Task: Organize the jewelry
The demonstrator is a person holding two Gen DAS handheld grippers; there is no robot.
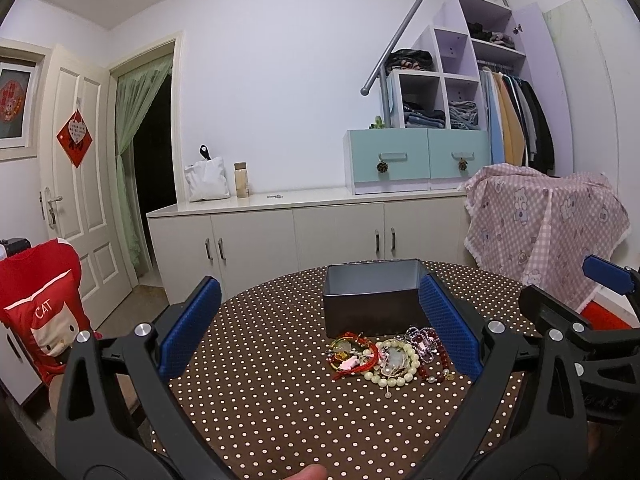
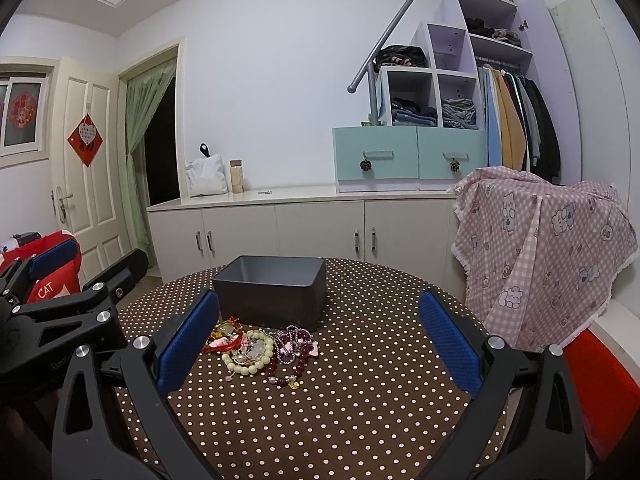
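A pile of jewelry [image 1: 390, 358] lies on the round polka-dot table [image 1: 280, 400]: a cream bead bracelet, red cords, dark red and purple beads. It also shows in the right wrist view [image 2: 260, 350]. Just behind it stands an open dark metal box [image 1: 374, 298], also in the right wrist view [image 2: 272, 294]; its inside looks empty. My left gripper [image 1: 320, 336] is open and empty, above the table, with the pile near its right finger. My right gripper [image 2: 318, 338] is open and empty, with the pile near its left finger.
A chair with a red cat cover [image 1: 40, 320] stands left of the table. A pink checked cloth [image 2: 540, 260] drapes something at the right. White cabinets [image 1: 300, 236] run along the far wall.
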